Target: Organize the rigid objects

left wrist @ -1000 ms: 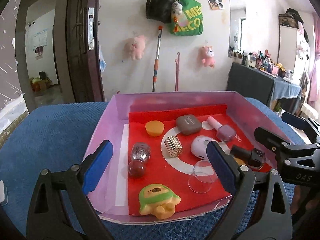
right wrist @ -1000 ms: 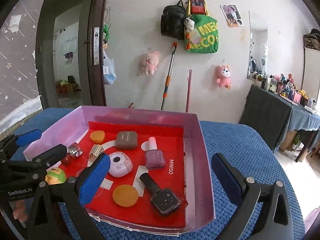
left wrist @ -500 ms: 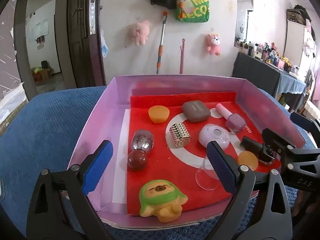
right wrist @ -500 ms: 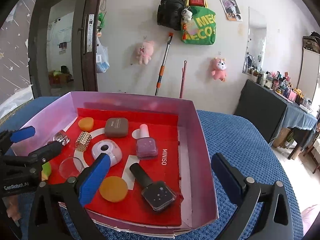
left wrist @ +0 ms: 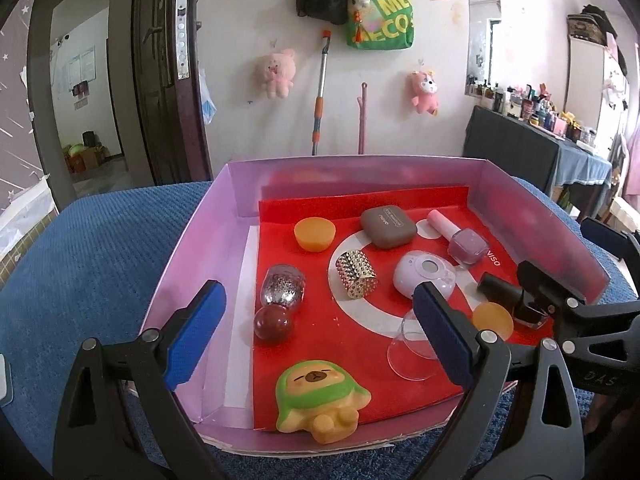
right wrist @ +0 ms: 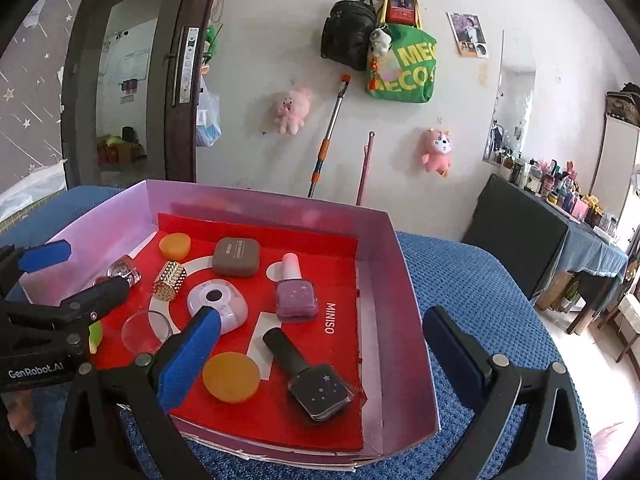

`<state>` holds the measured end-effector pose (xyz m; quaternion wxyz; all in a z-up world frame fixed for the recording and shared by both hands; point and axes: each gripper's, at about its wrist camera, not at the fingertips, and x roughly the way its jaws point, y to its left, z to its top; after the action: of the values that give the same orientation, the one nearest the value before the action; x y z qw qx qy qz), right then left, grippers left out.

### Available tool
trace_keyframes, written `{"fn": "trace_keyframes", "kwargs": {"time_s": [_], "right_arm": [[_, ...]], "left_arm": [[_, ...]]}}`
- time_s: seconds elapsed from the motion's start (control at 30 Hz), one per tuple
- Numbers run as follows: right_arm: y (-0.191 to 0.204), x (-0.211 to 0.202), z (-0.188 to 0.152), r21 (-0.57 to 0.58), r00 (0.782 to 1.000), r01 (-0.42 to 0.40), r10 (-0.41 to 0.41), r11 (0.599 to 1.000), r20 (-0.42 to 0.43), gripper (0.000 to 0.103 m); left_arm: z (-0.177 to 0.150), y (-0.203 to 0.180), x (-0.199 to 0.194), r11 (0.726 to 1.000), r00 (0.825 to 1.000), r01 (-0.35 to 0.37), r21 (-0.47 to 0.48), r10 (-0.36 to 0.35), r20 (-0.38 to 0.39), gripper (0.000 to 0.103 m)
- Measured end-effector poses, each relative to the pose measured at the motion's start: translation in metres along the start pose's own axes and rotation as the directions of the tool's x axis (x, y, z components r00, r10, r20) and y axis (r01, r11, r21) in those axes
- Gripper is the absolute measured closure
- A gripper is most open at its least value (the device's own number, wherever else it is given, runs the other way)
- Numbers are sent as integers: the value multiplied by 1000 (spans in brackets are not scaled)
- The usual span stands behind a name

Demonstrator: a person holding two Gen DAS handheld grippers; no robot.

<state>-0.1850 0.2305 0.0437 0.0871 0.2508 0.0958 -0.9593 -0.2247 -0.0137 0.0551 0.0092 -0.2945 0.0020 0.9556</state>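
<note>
Two claws hung over the near edge of the pink box (right wrist: pixel 404 292), both spread wide and holding nothing. From my seat I judged the dark nail-polish bottle (right wrist: pixel 310 376) to be the likeliest next pick, and the right gripper (right wrist: pixel 320 354) was plainly the nearer: in its own view the bottle lay just ahead, between the blue pads, somewhat toward the left one. Its long axis ran diagonally, black cap pointing away and left toward the box's middle, square glass body nearest the claw, so I reckoned the wrist would need a turn to close across the body. An orange disc (right wrist: pixel 231 377) lay just beside it on the left, near enough to be nudged.

From the left gripper (left wrist: pixel 316 336) the same bottle sat far right, half hidden behind the other claw's black finger; only its cap showed well. That view gave me instead the green-hooded toy (left wrist: pixel 320 398) at the box's near edge, directly between the left pads, and the clear cup (left wrist: pixel 414 344) beside the right pad, both largely hidden in the right view.
</note>
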Motion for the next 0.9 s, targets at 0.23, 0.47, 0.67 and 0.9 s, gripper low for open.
{"fn": "trace_keyframes", "kwargs": {"time_s": [0.23,0.47,0.67,0.9], "right_arm": [[-3,1,1,16,1000,-1,1,1000,-10,0],[-4,1,0,17,1000,-1,1,1000,-10,0],[-5,2,0,27,1000,-1,2,1000,-12,0],[-5,2,0,28,1000,-2,2,1000,-12,0]], "left_arm": [[1,3,1,1000,1000,-1,-10,1,-6,7],[1,2,1,1000,1000,0,-7,0,-4,7],[1,3,1,1000,1000,1,-10,-1,-10,7],[1,3,1,1000,1000,1,-10,-1,-10,7]]}}
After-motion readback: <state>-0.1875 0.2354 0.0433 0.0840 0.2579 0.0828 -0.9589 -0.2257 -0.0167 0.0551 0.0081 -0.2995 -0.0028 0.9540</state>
